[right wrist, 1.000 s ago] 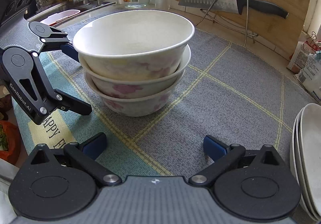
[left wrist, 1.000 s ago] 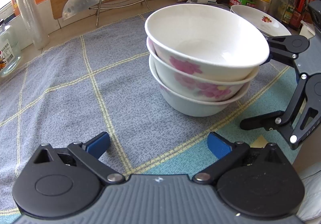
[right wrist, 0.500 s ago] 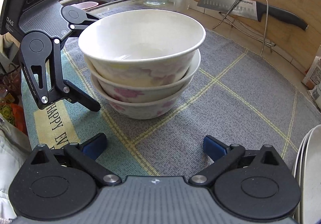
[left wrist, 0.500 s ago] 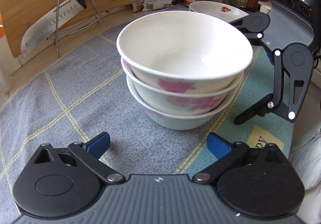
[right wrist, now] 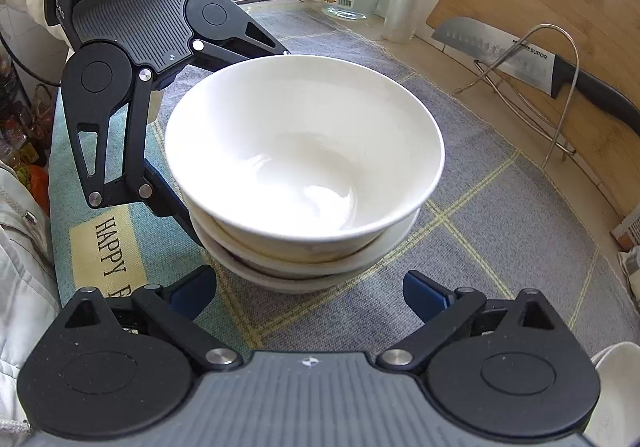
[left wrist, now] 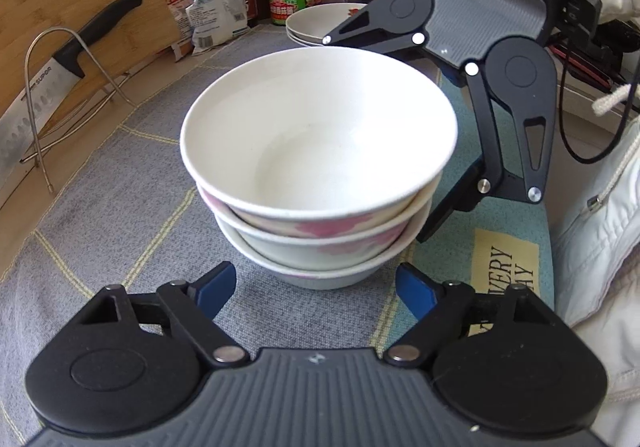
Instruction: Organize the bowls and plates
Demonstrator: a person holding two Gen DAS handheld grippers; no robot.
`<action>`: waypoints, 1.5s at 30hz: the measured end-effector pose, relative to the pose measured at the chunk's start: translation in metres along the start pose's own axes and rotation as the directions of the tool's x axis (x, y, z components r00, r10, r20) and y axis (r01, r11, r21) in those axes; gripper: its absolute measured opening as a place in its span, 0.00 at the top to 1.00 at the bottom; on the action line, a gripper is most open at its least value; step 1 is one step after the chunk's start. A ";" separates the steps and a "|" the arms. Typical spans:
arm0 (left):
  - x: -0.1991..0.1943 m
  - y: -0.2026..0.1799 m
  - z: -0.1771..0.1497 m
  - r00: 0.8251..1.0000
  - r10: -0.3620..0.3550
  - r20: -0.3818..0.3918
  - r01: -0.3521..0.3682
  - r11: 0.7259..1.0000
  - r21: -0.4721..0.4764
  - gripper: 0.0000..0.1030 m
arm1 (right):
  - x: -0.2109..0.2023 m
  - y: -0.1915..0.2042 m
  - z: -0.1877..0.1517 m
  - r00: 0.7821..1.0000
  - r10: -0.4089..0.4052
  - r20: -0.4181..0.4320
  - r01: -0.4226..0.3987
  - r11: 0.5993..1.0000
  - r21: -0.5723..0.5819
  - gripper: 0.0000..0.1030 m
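Item: stack of three white ceramic bowls with pink flowers [left wrist: 320, 183], which I saw standing on the grey checked cloth [left wrist: 120, 215] covering the desk. My left hand-held gripper [left wrist: 316, 287] and right hand-held gripper [right wrist: 310, 289] both stood wide, empty, on opposite sides of the stack. Two white plates [left wrist: 316, 25] lay stacked behind it.

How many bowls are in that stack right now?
3, nested on the grey cloth: top bowl, middle bowl, bottom bowl.
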State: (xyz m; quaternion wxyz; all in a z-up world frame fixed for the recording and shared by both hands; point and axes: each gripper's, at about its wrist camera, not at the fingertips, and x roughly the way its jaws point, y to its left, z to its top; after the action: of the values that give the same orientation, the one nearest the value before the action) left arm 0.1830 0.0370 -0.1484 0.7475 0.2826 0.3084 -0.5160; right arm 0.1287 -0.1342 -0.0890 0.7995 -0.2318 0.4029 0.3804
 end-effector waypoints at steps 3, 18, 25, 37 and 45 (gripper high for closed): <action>0.002 0.000 0.003 1.000 -0.019 -0.012 0.019 0.999 0.027 0.21 | -0.001 -0.001 0.003 1.000 0.028 0.000 -0.028 0.999 -0.028 0.09; 0.010 0.015 0.004 0.996 -0.089 -0.031 0.090 0.996 0.017 0.25 | 0.011 -0.012 0.014 0.994 0.106 -0.012 -0.106 0.994 -0.028 0.17; 0.012 0.017 0.005 0.994 -0.105 -0.037 0.106 0.994 0.027 0.24 | 0.014 -0.014 0.017 0.994 0.110 -0.019 -0.110 0.994 -0.024 0.17; 0.016 0.022 0.004 0.989 -0.142 -0.033 0.143 0.988 0.051 0.23 | 0.011 -0.010 0.015 0.995 0.101 -0.027 -0.101 0.995 -0.018 0.17; 0.017 0.021 0.003 0.991 -0.126 -0.038 0.128 0.991 0.049 0.23 | 0.010 -0.009 0.017 0.995 0.084 -0.051 -0.085 0.996 -0.023 0.17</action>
State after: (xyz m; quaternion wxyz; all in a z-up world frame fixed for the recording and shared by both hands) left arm 0.2085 0.0307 -0.1570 0.7001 0.2905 0.3253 -0.5653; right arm 0.1480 -0.1238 -0.0867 0.7694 -0.2340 0.4275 0.4129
